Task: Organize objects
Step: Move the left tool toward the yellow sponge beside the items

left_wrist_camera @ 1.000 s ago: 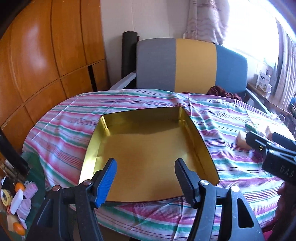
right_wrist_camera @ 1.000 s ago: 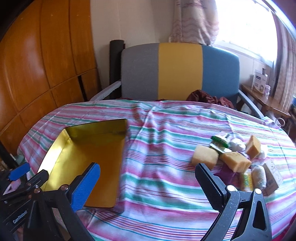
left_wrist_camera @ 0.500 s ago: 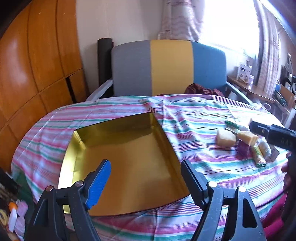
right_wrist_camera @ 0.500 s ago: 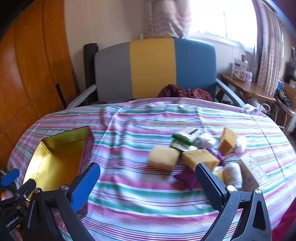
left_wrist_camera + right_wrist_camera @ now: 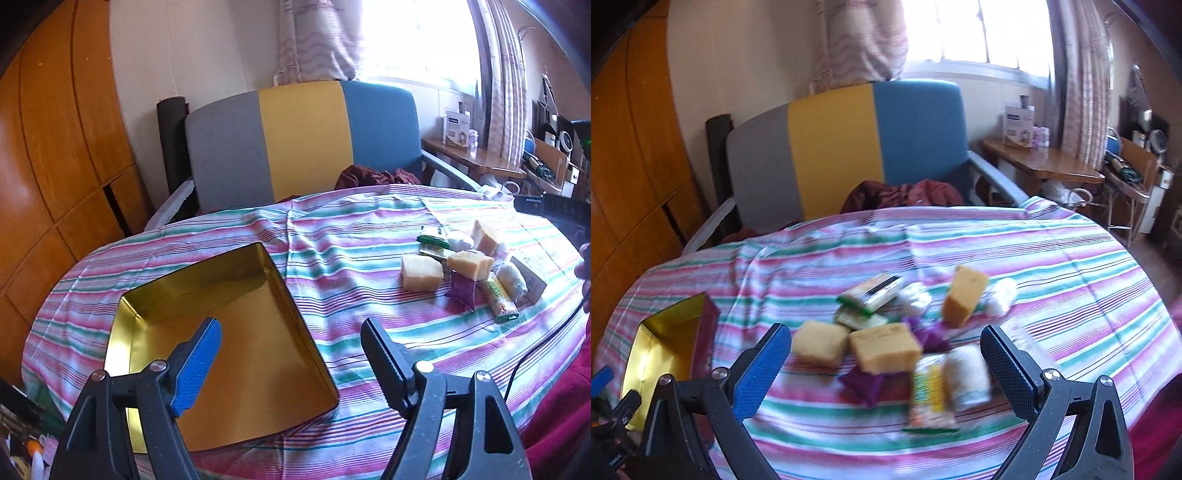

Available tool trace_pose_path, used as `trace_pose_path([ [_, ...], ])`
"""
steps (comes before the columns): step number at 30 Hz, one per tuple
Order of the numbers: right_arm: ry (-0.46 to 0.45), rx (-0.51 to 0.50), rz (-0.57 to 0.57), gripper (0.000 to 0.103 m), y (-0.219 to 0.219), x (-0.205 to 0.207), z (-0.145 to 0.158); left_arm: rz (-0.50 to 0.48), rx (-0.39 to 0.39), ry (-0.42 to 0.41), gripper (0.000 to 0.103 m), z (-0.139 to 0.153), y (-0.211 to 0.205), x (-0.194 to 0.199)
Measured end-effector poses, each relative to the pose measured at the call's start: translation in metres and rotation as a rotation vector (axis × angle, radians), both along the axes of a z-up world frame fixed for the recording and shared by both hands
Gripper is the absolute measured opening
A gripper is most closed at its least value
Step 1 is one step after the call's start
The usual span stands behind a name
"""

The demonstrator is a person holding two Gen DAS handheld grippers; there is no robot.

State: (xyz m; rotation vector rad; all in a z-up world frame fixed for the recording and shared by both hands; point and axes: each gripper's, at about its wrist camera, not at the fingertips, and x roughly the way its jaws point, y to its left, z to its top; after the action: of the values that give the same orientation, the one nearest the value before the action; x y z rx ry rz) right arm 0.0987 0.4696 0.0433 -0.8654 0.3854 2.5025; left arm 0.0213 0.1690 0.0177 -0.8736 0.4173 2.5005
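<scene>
Both views swung right; striped tablecloth (image 5: pixel 351 236), sponges (image 5: pixel 882 347) blurry; both grippers wide, empty.

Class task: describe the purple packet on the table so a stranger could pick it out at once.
On the striped tablecloth, find the cluster of small items right of the gold tin. The purple packet lies at its near edge, under a yellow sponge block; nothing else there is purple.

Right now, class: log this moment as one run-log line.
left gripper: open, over gold tin | right gripper: open, over snack pile | tin: nothing inside | items on striped cloth
</scene>
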Motion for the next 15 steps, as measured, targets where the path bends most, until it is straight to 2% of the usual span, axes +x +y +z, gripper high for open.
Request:
trace_pose_path([
  [6, 0.026, -0.010, -0.043, 0.103, 0.038, 0.006, -0.005, -0.037, -0.021, -0.013, 0.079, -0.001, 0.015, 0.000],
  [11, 0.039, -0.039, -0.060, 0.103, 0.067, 0.011, -0.021, -0.054, -0.056, 0.000, 0.079, -0.004, 0.029, 0.002],
  [15, 0.053, -0.114, -0.079, 0.103, 0.088, 0.017, -0.041, -0.068, -0.088, 0.014, 0.079, -0.008, 0.043, 0.003],
])
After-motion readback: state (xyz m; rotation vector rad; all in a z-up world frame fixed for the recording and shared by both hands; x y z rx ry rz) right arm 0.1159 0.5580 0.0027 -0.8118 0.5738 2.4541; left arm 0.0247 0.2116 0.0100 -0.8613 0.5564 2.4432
